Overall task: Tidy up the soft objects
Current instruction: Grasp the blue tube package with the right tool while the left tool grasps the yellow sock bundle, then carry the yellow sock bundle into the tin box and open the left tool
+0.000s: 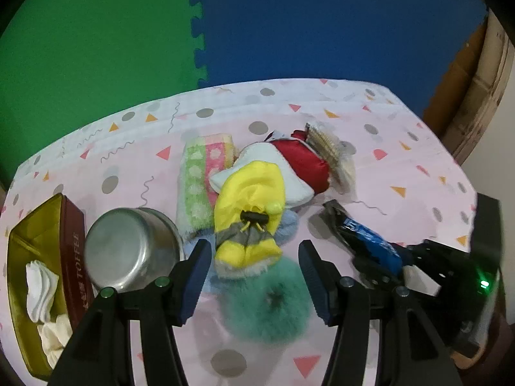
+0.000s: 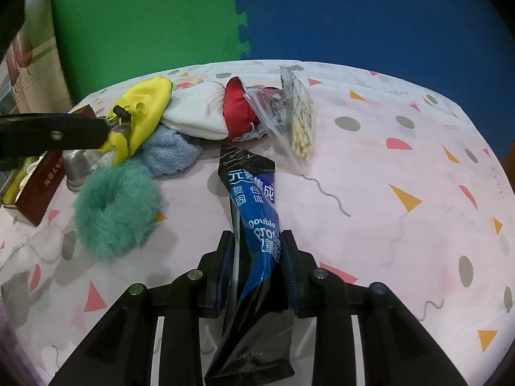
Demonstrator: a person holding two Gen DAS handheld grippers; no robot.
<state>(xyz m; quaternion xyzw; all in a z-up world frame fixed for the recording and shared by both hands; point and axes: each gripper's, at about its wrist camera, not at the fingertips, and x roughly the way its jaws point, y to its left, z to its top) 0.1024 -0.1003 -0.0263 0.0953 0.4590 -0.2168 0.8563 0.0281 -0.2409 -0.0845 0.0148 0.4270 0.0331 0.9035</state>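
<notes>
Right gripper [image 2: 257, 267]: fingers pinching blue pouch [image 2: 257, 218], pouch tip near red bag [image 2: 238, 109]. Left gripper [image 1: 254, 270]: fingers spread, above teal scrunchie [image 1: 270, 302] beside pot [image 1: 128, 247], yellow bag [image 1: 251, 212] between fingertips.

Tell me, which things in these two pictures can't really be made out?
- Blue towel: left wrist view, mostly hidden under the yellow pouch.
- Toffee tin: left view, its near end is cut off behind the left tongs.
- Blue snack packet: right view, lower print crumpled between the right tongs, unreadable.
- Steel cup: right view, largely hidden behind the other tongs' arm.
</notes>
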